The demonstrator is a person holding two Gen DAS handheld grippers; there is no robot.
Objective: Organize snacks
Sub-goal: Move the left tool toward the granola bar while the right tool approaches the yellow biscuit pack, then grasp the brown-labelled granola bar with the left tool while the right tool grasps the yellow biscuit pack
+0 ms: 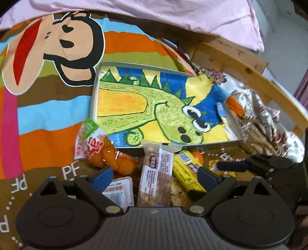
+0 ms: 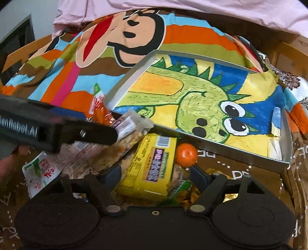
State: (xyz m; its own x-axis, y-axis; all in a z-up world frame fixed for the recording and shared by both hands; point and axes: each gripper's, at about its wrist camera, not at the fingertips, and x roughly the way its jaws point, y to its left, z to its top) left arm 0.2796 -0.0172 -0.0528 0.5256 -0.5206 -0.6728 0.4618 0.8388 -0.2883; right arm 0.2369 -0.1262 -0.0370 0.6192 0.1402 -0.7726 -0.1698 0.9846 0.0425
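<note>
A metal tray (image 1: pixel 94 92) lined with a dinosaur drawing lies on a striped monkey-print cloth; it also shows in the right wrist view (image 2: pixel 123 81). A pile of snacks lies in front of it. My left gripper (image 1: pixel 156 177) is open around a clear-wrapped nut bar (image 1: pixel 156 173), fingers apart on both sides. Beside it lie an orange snack bag (image 1: pixel 107 153) and a yellow box (image 1: pixel 184 171). My right gripper (image 2: pixel 156 175) is open over the yellow box (image 2: pixel 152 163), next to a mandarin (image 2: pixel 186 154). The left gripper's body crosses the right view at the left.
A silver patterned bag (image 1: pixel 265 115) lies right of the tray by a wooden frame (image 1: pixel 250 63). Pink fabric (image 1: pixel 154 11) covers the back. A green-and-white packet (image 2: pixel 40 173) lies at the left of the pile.
</note>
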